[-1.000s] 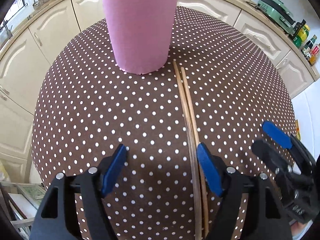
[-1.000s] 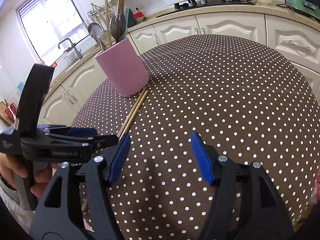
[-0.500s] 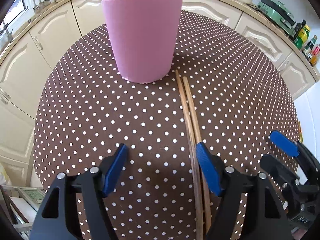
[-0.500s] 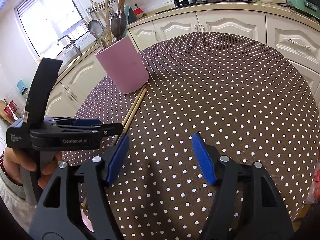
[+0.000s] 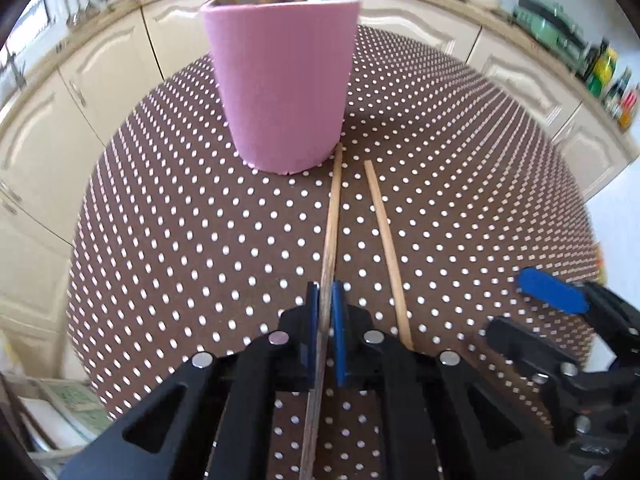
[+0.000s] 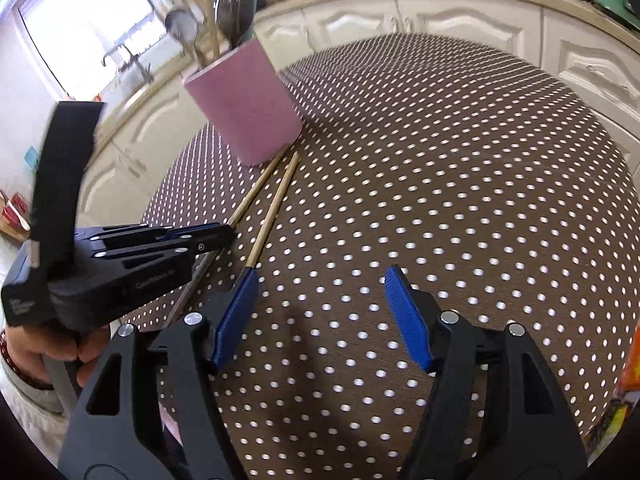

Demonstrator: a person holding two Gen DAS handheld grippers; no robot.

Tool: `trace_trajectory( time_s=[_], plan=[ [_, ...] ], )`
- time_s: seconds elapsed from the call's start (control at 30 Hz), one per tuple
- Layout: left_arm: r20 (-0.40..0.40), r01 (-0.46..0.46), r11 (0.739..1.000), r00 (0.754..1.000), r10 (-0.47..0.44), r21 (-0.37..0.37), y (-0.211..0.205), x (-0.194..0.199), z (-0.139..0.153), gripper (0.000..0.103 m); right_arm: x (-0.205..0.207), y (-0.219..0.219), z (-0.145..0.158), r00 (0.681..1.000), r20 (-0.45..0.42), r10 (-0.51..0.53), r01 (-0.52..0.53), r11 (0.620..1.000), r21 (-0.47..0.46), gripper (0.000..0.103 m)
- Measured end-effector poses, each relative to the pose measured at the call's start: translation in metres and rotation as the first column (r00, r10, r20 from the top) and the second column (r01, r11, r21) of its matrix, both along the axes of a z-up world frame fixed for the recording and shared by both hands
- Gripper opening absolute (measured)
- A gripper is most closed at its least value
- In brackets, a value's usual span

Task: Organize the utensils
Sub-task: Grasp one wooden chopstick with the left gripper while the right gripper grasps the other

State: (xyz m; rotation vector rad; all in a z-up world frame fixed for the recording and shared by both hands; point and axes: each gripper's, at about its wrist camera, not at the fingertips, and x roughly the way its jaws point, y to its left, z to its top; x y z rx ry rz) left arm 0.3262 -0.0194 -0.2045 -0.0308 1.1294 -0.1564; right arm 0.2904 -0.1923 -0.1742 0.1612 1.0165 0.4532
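A pink utensil cup [image 5: 280, 88] with spoons and sticks in it stands on the dotted brown tablecloth [image 5: 460, 160]; it also shows in the right wrist view [image 6: 244, 116]. My left gripper [image 5: 326, 296] is shut on one wooden chopstick [image 5: 334, 208], whose far tip lies by the cup's base. A second chopstick [image 5: 384, 232] lies loose on the cloth just to its right. In the right wrist view both chopsticks show, the held chopstick [image 6: 258, 190] and the loose chopstick [image 6: 276, 204]. My right gripper [image 6: 320, 292] is open and empty, to the right of the left gripper [image 6: 224, 234].
Cream kitchen cabinets [image 5: 520, 76] and a worktop ring the round table. Bottles and a green appliance [image 5: 560, 36] stand on the worktop at the right. The table's edge drops off at the left [image 5: 76, 280].
My left gripper has shifted right and shut on the left chopstick. The two chopsticks, side by side before, have spread apart. The right gripper stays open.
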Motion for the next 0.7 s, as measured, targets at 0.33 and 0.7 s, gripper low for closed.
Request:
trace_trajectory(
  time_s=[0.33, 0.7],
  plan=[
    [0.076, -0.129, 0.975, 0.987, 0.145, -0.179, 0.064, -0.052, 0.019, 0.006, 0.033, 0.081, 0.005, 0.986, -0.128, 0.105, -0.122, 0.983, -0.136, 0.065],
    [0.099, -0.162, 0.959, 0.977, 0.189, -0.232, 0.104, -0.064, 0.025, 0.006, 0.061, 0.123, -0.004, 0.963, -0.226, 0.147, -0.222, 0.908, -0.355, 0.023]
  ],
)
